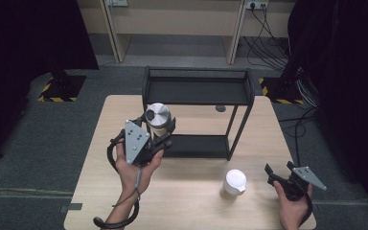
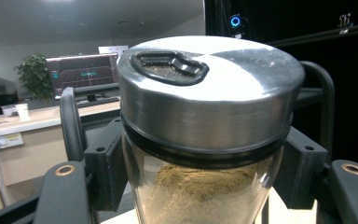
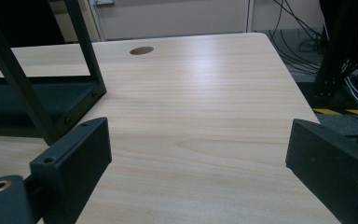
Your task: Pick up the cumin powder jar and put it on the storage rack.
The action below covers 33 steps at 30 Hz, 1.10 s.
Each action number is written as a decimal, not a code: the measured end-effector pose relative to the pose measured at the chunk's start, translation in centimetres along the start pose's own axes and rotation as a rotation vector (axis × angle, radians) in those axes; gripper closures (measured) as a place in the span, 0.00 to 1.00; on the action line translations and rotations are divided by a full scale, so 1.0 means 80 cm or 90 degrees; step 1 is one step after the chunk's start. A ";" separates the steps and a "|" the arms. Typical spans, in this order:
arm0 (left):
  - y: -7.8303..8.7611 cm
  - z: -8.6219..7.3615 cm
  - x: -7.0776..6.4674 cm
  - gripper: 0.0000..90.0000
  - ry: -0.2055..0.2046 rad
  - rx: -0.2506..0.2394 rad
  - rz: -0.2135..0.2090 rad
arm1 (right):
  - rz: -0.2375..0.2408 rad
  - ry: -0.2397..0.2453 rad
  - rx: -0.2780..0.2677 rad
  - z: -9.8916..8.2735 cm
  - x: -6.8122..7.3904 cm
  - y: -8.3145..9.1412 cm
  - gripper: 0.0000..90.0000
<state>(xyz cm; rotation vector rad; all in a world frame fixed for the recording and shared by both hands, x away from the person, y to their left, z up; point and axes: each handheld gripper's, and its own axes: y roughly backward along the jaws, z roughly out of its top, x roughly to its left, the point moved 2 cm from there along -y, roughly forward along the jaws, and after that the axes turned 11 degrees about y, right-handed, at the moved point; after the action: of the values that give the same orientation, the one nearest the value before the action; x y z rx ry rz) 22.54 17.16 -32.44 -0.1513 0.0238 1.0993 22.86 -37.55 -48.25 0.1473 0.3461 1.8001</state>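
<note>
The left hand-held gripper (image 1: pixel 159 134) is clamping the spice jar (image 1: pixel 157 118) on its glass body below the steel lid (image 2: pixel 209 88). The glass is probably slippery and breakable, wanting firm hold. The right hand-held gripper (image 1: pixel 280 173) is resting with jaws apart, empty.

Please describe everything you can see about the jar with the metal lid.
The jar has a clear body holding brownish powder and a round brushed-metal lid with a dark flip opening on top and a black ring beneath. It stands upright, clamped by its sides in the left hand-held gripper, in front of the black shelf rack above the table.
</note>
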 end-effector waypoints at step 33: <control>-0.061 0.059 0.001 0.34 -0.020 -0.012 0.030 | 0.004 -0.002 0.002 0.001 -0.001 -0.001 0.08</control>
<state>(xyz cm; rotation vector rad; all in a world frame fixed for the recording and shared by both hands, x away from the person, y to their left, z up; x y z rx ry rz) 26.64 15.72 -27.22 -0.1516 -0.0113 1.1489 22.95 -37.60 -48.20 0.1535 0.3478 1.8057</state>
